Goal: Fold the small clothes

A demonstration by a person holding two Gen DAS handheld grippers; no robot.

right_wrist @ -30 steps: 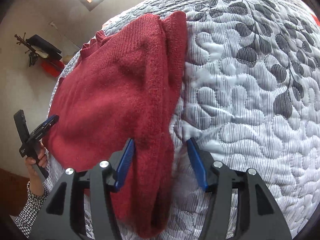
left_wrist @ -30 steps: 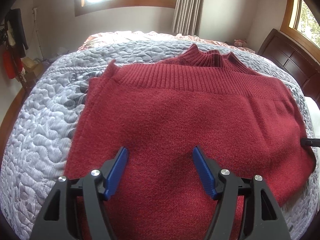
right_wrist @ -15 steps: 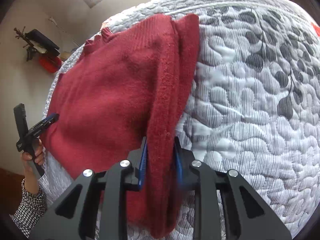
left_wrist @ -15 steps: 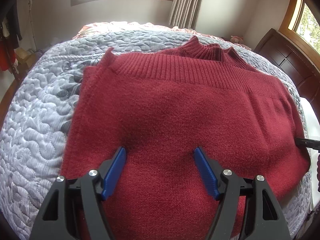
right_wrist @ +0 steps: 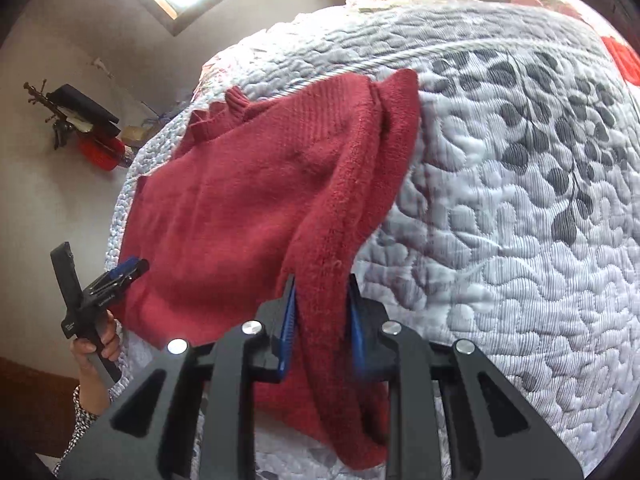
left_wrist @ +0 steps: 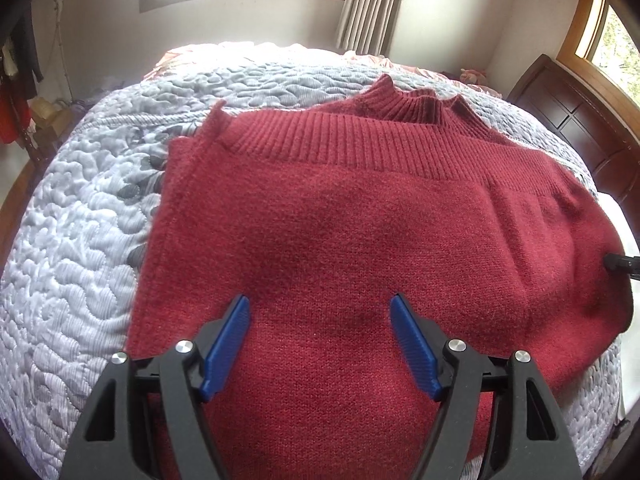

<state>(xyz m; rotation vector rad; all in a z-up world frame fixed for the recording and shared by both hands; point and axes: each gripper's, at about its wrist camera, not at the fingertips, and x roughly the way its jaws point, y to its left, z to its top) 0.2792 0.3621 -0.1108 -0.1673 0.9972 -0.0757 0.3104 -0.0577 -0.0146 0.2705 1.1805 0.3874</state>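
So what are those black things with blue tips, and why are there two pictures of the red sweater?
They are tongs that a person holds, one in each hand, and each carries a camera looking along its tips. One picture comes from the left tongs, which are open above the red sweater lying on the grey quilted bed. The other comes from the right tongs, which pinch the sweater's edge. There you can also see the person's hand holding the left tongs.

Fuzzy knit sweater (left_wrist: 360,240), ribbed hem, matt stitched quilt (left_wrist: 80,240), glossy wooden headboard (left_wrist: 580,120)
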